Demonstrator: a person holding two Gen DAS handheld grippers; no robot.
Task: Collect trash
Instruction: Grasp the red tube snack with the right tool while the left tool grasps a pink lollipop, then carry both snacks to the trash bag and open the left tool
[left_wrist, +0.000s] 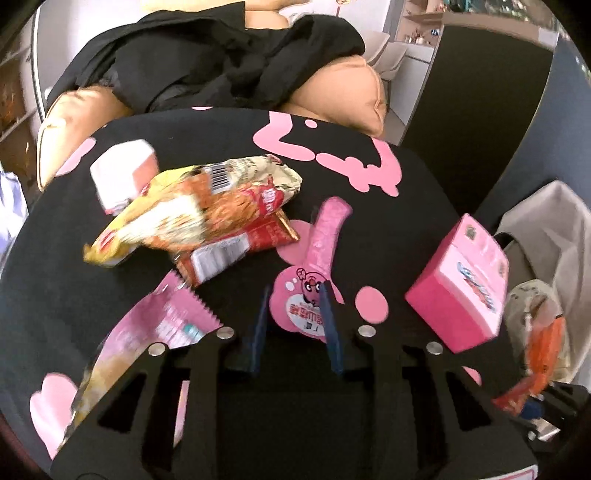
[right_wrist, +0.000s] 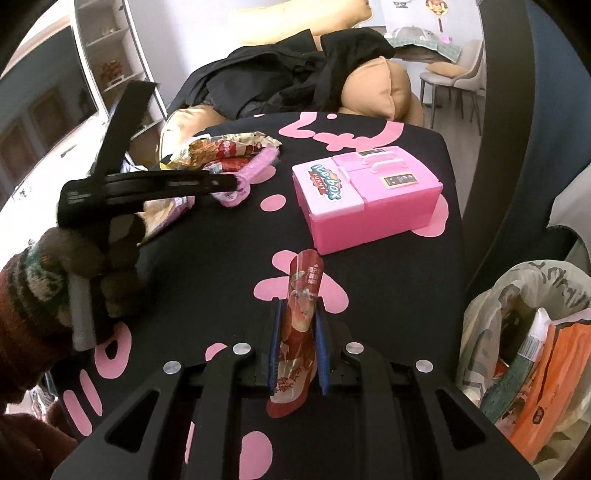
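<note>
A pink wrapper with a cartoon face lies on the black table with pink shapes. My left gripper has its blue fingers against the wrapper's round end on both sides, pinching it. The right wrist view shows the same gripper from the side, with the pink wrapper crumpled at its tip. My right gripper is shut on a long red sachet, which stands upright between the pads just above the table. A gloved hand holds the left tool.
A crumpled noodle bag, a red packet, a pink bag and a white and pink carton lie at the table's left. A pink toy ice-box stands at the right. A lined bin with trash sits off the right edge.
</note>
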